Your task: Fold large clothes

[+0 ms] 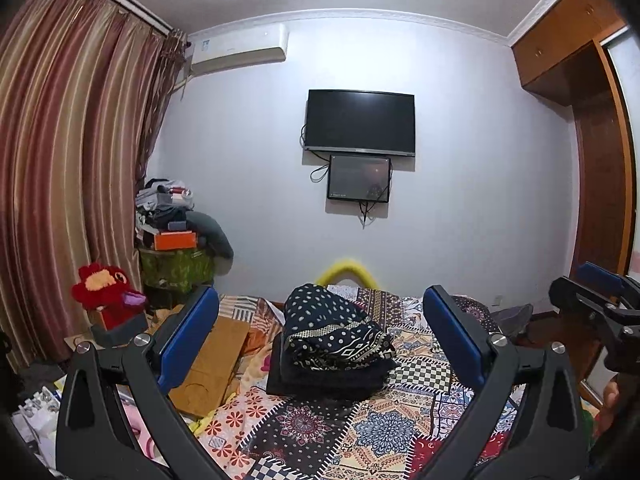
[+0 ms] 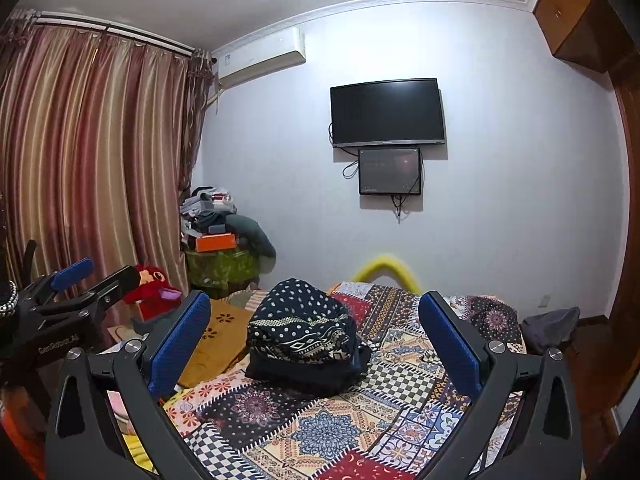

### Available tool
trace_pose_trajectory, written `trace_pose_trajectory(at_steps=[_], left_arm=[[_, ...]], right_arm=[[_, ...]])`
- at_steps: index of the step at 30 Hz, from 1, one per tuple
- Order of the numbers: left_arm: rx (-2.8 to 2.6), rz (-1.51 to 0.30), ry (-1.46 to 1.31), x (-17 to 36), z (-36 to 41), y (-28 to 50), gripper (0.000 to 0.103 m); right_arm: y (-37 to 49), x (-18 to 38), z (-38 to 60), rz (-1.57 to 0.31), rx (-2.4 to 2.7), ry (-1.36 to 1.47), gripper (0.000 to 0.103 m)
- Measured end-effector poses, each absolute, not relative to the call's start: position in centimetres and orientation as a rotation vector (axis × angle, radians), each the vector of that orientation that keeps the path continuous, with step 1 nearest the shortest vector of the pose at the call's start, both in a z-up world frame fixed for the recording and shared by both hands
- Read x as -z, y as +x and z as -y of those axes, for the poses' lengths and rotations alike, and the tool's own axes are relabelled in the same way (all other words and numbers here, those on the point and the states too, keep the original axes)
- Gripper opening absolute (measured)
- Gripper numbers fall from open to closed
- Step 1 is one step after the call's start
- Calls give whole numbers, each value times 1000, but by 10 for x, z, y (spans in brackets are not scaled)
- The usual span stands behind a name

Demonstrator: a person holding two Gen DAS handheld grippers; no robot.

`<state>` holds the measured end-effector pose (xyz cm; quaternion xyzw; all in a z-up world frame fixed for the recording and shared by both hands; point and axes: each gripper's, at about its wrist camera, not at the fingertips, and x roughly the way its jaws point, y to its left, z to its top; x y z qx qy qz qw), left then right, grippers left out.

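- Both grippers sit nearest the lens: the left gripper (image 1: 320, 336) and the right gripper (image 2: 314, 338) hover above the near end of the bed, each with its 2 blue pads spread wide and nothing between them.
- Between those pads, farther along the bed, lies the pile of clothes (image 1: 336, 340): a dark dotted and patterned garment bundled on top of 2 or so flat, dark folded pieces.
- My guess is that the flat pieces are already folded and the top bundle is only roughly gathered, so the hands are held back and apart from it, either finished or about to reach in.
- Under the pile is the patchwork bedspread (image 1: 360, 432), which gives a broad flat surface for folding.
- Left of the pile lies a brown cardboard sheet (image 1: 216, 364); beyond it, a red plush toy (image 1: 106, 292) stands by the curtain (image 1: 72, 160).
- On the far wall hang a television (image 1: 360, 122) and a smaller screen (image 1: 359, 178).
- Only the left view shows the right gripper from outside, at its right edge; only the right view shows the left one at its left edge, and a dark cloth (image 2: 552, 328) at the bed's right side shows more plainly there.
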<state>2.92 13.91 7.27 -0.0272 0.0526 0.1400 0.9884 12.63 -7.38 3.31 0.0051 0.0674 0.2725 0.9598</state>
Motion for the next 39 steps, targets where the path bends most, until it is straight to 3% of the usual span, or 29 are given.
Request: trace_pose_trajectory(at_steps=[39], left_arm=[[-240,-153,-71,-67,-134,39,103]], right_arm=[[135,-33,90,-186,-535,81,103]])
